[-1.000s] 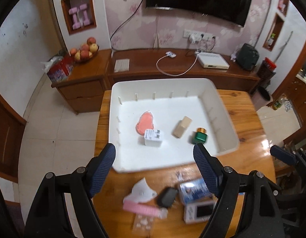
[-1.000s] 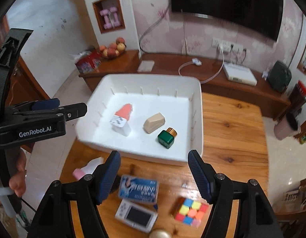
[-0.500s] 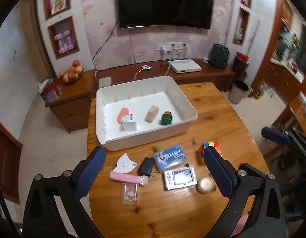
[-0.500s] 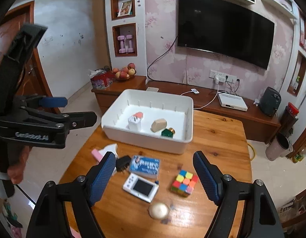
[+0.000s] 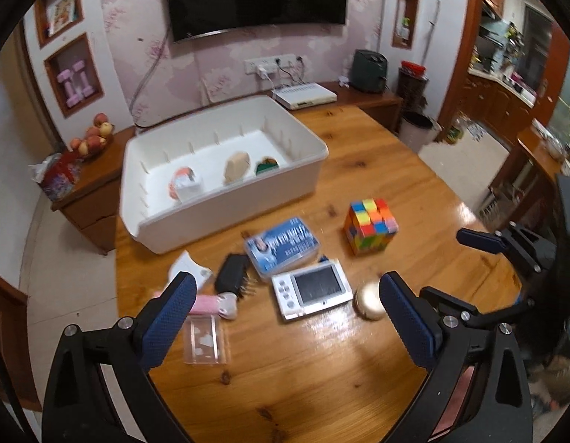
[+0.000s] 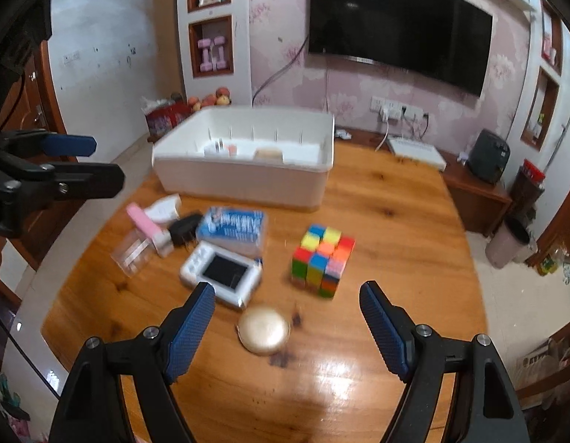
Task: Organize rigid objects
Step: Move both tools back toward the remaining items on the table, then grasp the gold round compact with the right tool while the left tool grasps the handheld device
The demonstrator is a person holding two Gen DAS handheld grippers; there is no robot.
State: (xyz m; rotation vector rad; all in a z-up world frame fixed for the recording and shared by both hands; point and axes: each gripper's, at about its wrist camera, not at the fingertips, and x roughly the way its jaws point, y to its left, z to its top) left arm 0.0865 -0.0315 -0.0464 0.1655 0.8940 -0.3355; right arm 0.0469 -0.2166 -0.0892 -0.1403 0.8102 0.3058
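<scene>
— So, how do the two grippers stand?

— Both are spread wide and hold nothing. The left gripper [image 5: 285,317] hovers above the wooden table [image 5: 414,170], touching nothing; between its blue fingers [image 5: 166,317] lie the white handheld device [image 5: 312,289] and the blue card box [image 5: 283,245]. The gold round compact [image 5: 369,301] sits just beside its right finger.

— And the right one?

— The right gripper [image 6: 286,328] is just as far apart, empty, with that gold round compact [image 6: 263,333] lying between its fingertips on the tabletop. I cannot tell whether it touches the wood.

— Where are the things to sort?

— The colourful cube [image 6: 323,260] stands well apart from the rest, to the right. The pink stick [image 6: 146,227], black charger [image 6: 183,229], clear packet [image 6: 131,253] and a white paper scrap [image 6: 163,208] cluster by the table's left edge.

— And the bin?

— The white bin [image 5: 233,217] sits at the far side of the table. Inside it are a white plug with something orange-pink behind it [image 5: 187,186], a tan block [image 5: 236,168] and a green bottle [image 5: 266,165].
</scene>
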